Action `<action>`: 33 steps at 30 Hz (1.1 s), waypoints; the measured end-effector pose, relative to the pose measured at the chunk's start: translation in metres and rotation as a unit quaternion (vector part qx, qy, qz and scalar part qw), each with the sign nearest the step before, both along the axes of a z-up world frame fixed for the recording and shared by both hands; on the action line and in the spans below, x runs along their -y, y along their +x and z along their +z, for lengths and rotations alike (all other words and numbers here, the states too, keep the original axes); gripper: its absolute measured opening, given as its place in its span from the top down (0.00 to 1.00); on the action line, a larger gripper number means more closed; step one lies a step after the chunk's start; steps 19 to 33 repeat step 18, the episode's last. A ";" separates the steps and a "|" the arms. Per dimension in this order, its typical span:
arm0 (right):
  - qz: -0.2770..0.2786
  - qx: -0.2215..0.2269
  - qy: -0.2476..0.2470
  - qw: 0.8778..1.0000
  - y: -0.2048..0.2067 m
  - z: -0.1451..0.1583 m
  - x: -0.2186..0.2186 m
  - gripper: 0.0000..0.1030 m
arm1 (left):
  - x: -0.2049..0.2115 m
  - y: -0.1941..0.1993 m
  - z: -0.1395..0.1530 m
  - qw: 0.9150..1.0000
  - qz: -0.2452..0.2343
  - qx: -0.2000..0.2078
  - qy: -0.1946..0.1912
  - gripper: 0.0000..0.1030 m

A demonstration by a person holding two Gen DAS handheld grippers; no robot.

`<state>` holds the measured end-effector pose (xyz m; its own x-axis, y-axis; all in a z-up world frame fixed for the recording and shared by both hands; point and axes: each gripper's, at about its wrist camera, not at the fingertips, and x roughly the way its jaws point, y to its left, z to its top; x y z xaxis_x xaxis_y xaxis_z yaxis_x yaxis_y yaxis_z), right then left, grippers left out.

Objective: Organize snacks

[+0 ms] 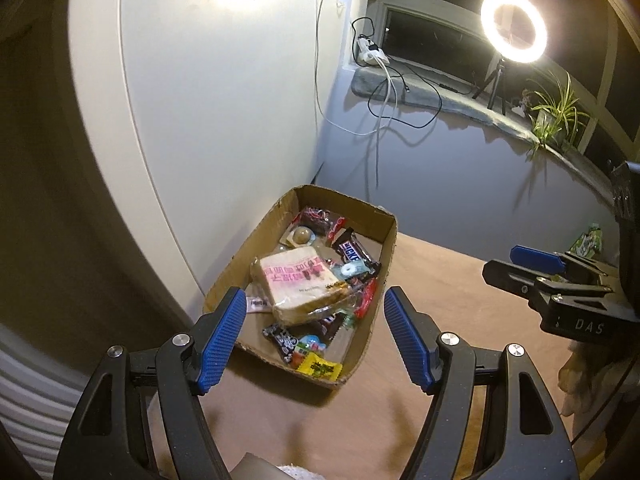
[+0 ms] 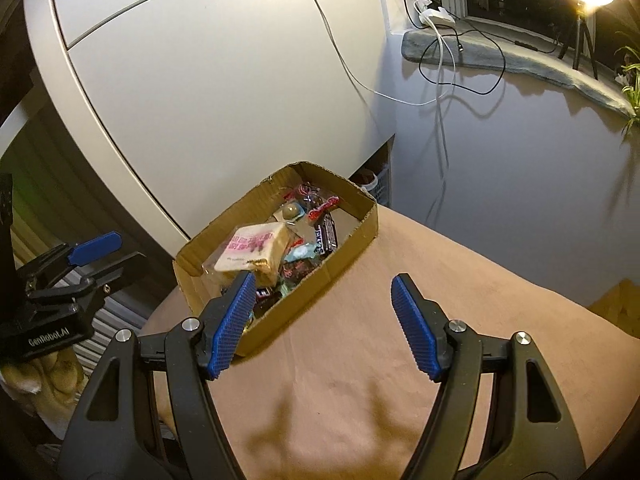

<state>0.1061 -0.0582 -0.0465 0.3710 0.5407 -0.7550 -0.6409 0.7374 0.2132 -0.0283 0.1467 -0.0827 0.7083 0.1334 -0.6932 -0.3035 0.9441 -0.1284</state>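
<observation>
A shallow cardboard box (image 1: 384,264) (image 2: 352,240) sits on the tan table against the white cabinet. It holds several snacks: a wrapped bread slice with pink print (image 1: 300,284) (image 2: 252,252), a Snickers bar (image 1: 352,252) (image 2: 326,236), a yellow packet (image 1: 320,368) and small candies. My left gripper (image 1: 316,340) is open and empty, just above the box's near end. My right gripper (image 2: 324,324) is open and empty, over the table to the right of the box; it also shows in the left wrist view (image 1: 520,264). A green snack packet (image 1: 588,240) lies far right on the table.
A white cabinet (image 1: 220,100) stands left of the box. A window sill (image 1: 440,92) behind carries a ring light (image 1: 514,26), a power strip with cables (image 1: 372,52) and a plant (image 1: 556,116). The tan table (image 2: 440,300) spreads right of the box.
</observation>
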 end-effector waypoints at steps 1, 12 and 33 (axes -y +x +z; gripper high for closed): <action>0.000 0.002 -0.001 1.000 -0.002 0.000 0.001 0.29 | 0.000 -0.001 0.001 1.000 0.001 0.002 0.001 0.31; 0.002 -0.001 0.002 1.000 -0.010 0.001 0.004 0.29 | 0.001 -0.013 0.008 1.000 0.007 0.013 0.001 0.31; 0.002 -0.001 0.001 1.000 -0.011 0.002 0.004 0.29 | 0.002 -0.017 0.009 1.000 0.007 0.016 0.005 0.31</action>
